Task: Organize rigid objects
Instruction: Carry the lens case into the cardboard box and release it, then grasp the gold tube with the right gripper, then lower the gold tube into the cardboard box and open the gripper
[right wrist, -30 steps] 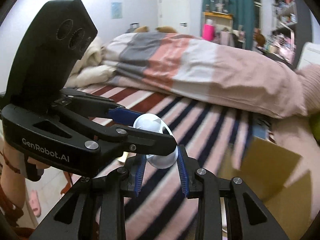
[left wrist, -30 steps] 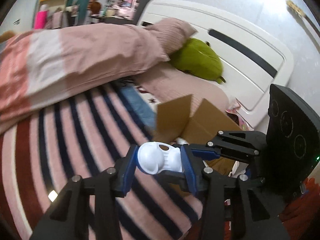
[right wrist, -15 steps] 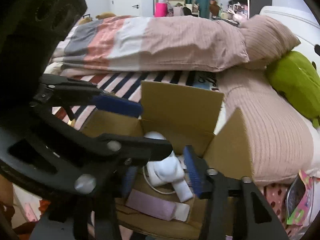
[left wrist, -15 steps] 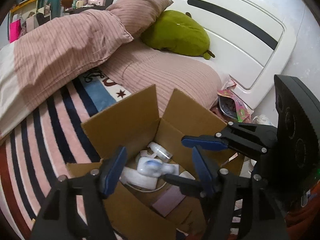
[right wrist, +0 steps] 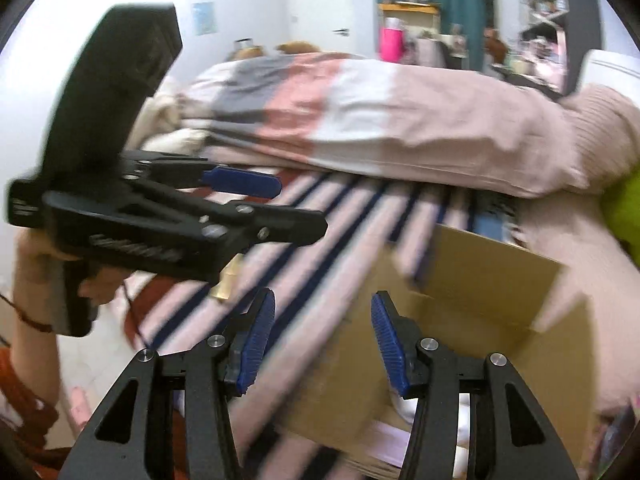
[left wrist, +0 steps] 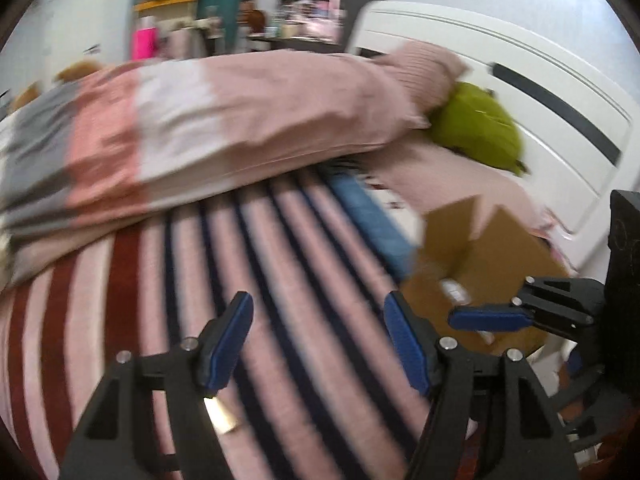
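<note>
Both grippers are standing clear of the box opening they were hovering over half a second ago, and the white object held between the fingers one second ago is no longer sitting between them. Left wrist view: the left gripper (left wrist: 318, 340) is holding its blue-padded fingers (left wrist: 226, 340) spread wide with nothing between them, above the striped bedspread (left wrist: 280, 280). The cardboard box (left wrist: 492, 256) is sitting beyond and to the right of the right-hand finger, flaps raised; motion blur is hiding its contents. A small brass-coloured object (left wrist: 222, 414) is lying on the stripes just below the left-hand finger. The right gripper (left wrist: 490, 318) is entering from the right edge, one blue pad showing in front of the box. A rolled duvet (left wrist: 200, 128) and a green cushion (left wrist: 476, 128) are lying far ahead of the fingertips. Right wrist view: the right gripper (right wrist: 322, 338) is likewise holding its fingers (right wrist: 256, 340) apart and gripping nothing. The cardboard box (right wrist: 480, 280) is sitting directly ahead of and beneath the right-hand finger, with white items (right wrist: 404, 406) partly showing inside it beside that finger. The left gripper (right wrist: 280, 204) is crossing above and to the left of the fingers, its jaws parted, held by a hand (right wrist: 48, 276). The brass-coloured object (right wrist: 226, 284) is lying just ahead of the left-hand fingertip.
</note>
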A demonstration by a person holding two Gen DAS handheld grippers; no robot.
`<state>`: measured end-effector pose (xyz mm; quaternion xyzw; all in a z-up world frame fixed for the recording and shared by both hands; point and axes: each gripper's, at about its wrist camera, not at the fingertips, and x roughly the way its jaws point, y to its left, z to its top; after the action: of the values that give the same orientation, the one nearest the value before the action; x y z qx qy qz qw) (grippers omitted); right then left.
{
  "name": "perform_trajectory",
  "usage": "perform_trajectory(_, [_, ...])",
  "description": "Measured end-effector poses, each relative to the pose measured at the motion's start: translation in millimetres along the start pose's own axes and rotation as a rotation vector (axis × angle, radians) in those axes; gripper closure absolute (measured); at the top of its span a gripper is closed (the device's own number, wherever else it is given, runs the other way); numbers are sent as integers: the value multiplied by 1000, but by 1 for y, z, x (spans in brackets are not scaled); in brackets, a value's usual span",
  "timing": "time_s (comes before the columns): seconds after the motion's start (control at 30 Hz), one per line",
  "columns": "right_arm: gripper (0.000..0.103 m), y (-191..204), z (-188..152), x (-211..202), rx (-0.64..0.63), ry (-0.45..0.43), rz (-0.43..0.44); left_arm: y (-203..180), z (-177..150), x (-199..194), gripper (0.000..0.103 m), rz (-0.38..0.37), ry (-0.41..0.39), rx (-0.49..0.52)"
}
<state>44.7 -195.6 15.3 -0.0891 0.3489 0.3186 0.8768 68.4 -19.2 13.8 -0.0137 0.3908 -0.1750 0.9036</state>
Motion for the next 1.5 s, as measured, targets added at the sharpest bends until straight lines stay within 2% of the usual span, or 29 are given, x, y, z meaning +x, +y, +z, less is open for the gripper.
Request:
perform_trajectory(0.13, [57, 42, 9, 58, -16, 84, 135, 59, -35, -7, 38, 75, 10, -86])
perform_trajectory(0.2, [57, 54, 7, 88, -21, 121, 156, 87, -55, -6, 38, 122, 30, -131])
perform_trajectory(0.4, [57, 79, -8, 189, -17, 240, 185, 138, -104, 0, 38, 153, 80, -247])
perform_trajectory(0.57, [57, 86, -13, 246, -28, 291, 125, 150, -120, 4, 38, 146, 95, -296])
perform_trajectory(0.6, [64, 85, -13, 251, -29, 289, 102, 150, -121, 4, 38, 143, 96, -299])
perform_trajectory(0.63, [80, 85, -13, 253, -37, 282, 77, 150, -122, 4, 38, 139, 97, -300])
perform_trajectory(0.67, [88, 85, -12, 253, -52, 273, 53, 150, -122, 4, 38, 134, 97, -298])
perform_trajectory(0.7, [89, 84, -10, 251, -55, 267, 42, 148, -122, 5, 38, 128, 95, -295])
perform_trajectory(0.87, [90, 81, -3, 223, -54, 216, 50, 133, -106, 6, 38, 62, 75, -270])
perform_trajectory(1.03, [90, 82, 12, 170, -61, 133, 97, 101, -77, -2, 38, -34, 24, -209])
perform_trajectory(1.17, [90, 81, 22, 118, -76, 55, 120, 61, -48, -9, 40, -107, -16, -137])
perform_trajectory(1.23, [90, 76, 24, 94, -71, 21, 121, 38, -32, -9, 52, -145, -26, -94])
perform_trajectory(1.3, [90, 69, 27, 72, -67, -15, 107, 12, -17, -8, 56, -144, -42, -40])
perform_trajectory(1.5, [90, 20, 20, 16, -5, -68, 19, -61, 20, 13, 56, -210, -40, 70])
